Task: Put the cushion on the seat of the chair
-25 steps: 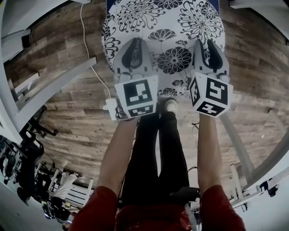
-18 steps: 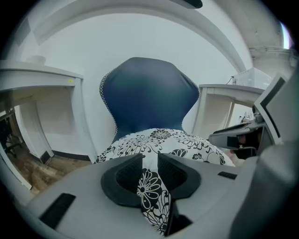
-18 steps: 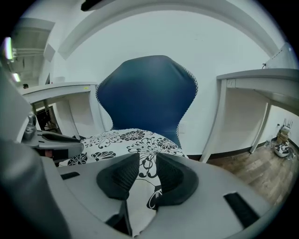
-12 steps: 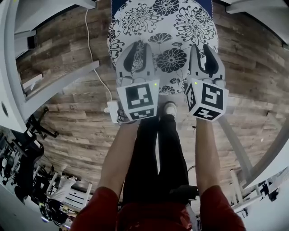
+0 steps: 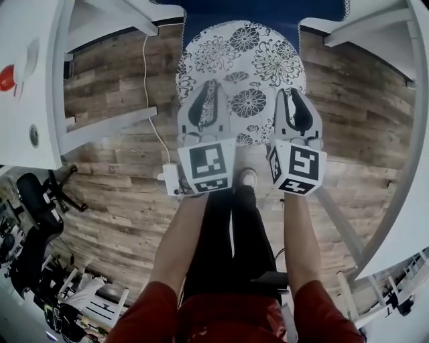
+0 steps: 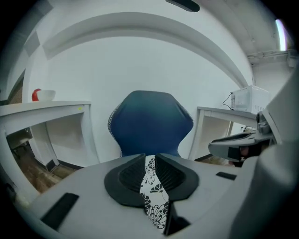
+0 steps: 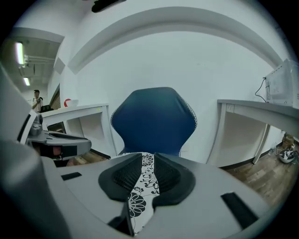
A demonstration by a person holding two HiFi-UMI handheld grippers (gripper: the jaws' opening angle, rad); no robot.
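At upper centre of the head view, the cushion (image 5: 244,63), white with black flowers, lies flat in front of the blue chair (image 5: 255,10). Both tools hold it by its near edge. The left gripper (image 5: 208,100) has its jaws clamped on a fold of the fabric (image 6: 152,191). The right gripper (image 7: 145,175) pinches a like fold (image 7: 140,191). Both gripper views look straight at the chair's backrest (image 6: 149,123), so the approach is square.

The seat is hidden beneath the cushion, and no view settles whether the cushion already rests on it or hangs just above.

Judged procedure:
- Hold both grips level so that the cushion does not sag to one side.
- Centre it on the backrest, far edge close to it.
- Part the jaws only once the seat bears the full weight, since the thin folds could otherwise slip or drag the cushion forward.

Surroundings: a white desk (image 5: 33,87) stands at left and another (image 5: 375,27) at right, leaving a narrow bay around the chair. A cable (image 5: 149,94) runs down the wooden floor (image 5: 100,201) to a power strip (image 5: 171,179) beside the person's shoe (image 5: 248,177); this is judged a trip risk.
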